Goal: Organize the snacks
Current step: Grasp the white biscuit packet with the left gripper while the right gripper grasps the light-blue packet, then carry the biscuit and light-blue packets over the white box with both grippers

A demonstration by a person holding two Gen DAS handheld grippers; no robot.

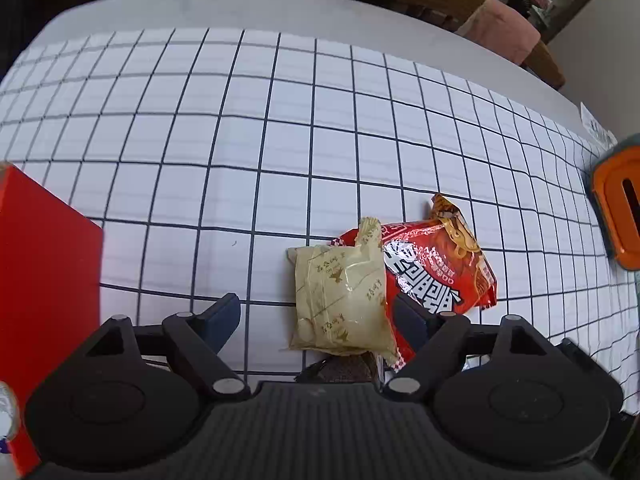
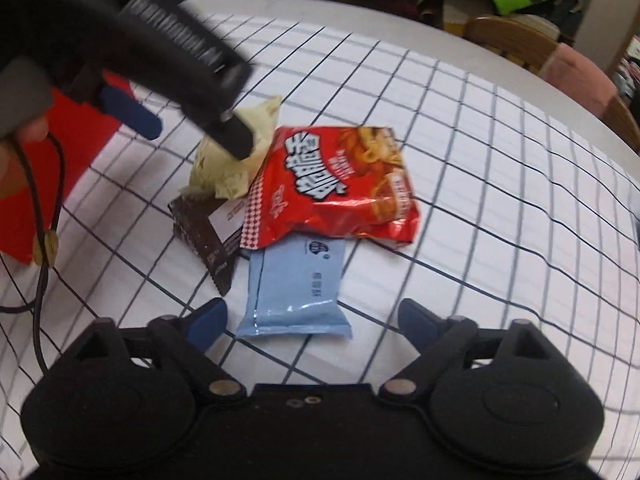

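Several snack packets lie in a heap on the checked tablecloth [image 1: 280,128]. A cream packet [image 1: 340,300] rests partly on a red crisp bag [image 1: 436,268], with a brown packet [image 1: 340,372] under its near end. My left gripper [image 1: 316,318] points down over the cream packet, open: its left finger stands clear and its right finger is over the red bag. From the right wrist, the red bag [image 2: 332,188] overlaps a pale blue packet [image 2: 296,292]. That packet lies between the fingers of my open right gripper [image 2: 312,316], untouched. My left gripper [image 2: 188,128] hangs over the cream packet [image 2: 236,160].
A red box [image 1: 48,260] stands at the left, close to my left gripper, also in the right wrist view [image 2: 80,140]. An orange and grey object [image 1: 620,216] sits at the right edge. Wooden chairs [image 1: 460,4] stand behind the round table. A hand [image 2: 24,136] and cord hang left.
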